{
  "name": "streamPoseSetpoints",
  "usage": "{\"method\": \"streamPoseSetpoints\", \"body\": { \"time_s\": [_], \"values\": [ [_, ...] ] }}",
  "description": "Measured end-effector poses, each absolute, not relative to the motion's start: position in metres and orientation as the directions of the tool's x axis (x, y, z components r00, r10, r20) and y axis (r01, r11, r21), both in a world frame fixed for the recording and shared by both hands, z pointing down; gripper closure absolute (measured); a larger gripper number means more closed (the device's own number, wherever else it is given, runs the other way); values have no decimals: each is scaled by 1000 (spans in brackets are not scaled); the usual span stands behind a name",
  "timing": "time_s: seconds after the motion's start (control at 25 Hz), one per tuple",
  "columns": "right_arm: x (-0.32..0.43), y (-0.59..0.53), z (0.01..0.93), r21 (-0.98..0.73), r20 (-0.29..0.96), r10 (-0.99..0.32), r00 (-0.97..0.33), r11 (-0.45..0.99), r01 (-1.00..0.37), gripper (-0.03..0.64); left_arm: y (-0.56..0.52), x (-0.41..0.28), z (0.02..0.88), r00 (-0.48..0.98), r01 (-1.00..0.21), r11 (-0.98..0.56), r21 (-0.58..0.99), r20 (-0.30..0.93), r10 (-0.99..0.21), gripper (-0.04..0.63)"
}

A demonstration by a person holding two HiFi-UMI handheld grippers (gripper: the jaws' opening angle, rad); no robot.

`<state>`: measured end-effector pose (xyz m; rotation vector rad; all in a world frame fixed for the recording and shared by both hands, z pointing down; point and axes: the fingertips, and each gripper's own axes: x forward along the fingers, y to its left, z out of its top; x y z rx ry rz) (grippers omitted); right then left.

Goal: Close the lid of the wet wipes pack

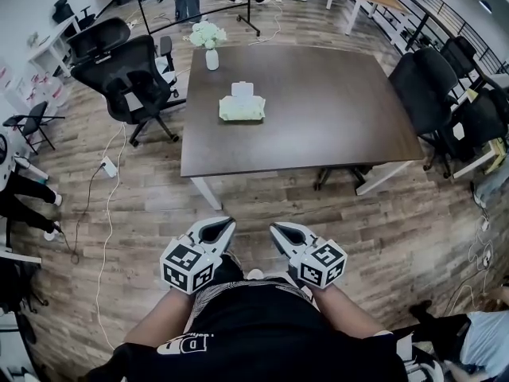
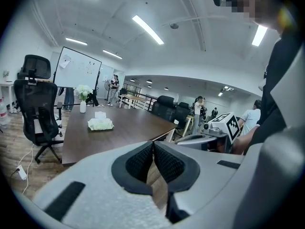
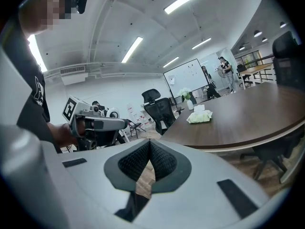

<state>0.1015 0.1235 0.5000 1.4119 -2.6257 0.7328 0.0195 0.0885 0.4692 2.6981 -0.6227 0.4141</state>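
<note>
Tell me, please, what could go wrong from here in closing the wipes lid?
The wet wipes pack lies unheld on the table, so pressing its raised lid may slide it instead of closing it. The vase stands just beyond the pack; an overshoot might tip it.

A pale green wet wipes pack [image 1: 242, 108] lies on the big dark brown wooden table [image 1: 318, 126], its white lid up. A small white vase of flowers [image 1: 211, 56] stands near it. The left gripper [image 1: 229, 224] and right gripper [image 1: 273, 229] are over the floor, well apart from the table.
</note>
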Motion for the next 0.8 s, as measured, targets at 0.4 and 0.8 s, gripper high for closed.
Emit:
{"method": "streamPoseSetpoints", "body": {
  "time_s": [0.4,0.8],
  "values": [
    [113,95,503,-366,293,-776,-558,449,-815,612,54,29,474,869,-459,-845,276,336,-362,571],
    [116,42,513,-373,320,-767,-555,437,-819,612,-2,30,486,865,-467,-832,298,351,-360,571]
  ]
}}
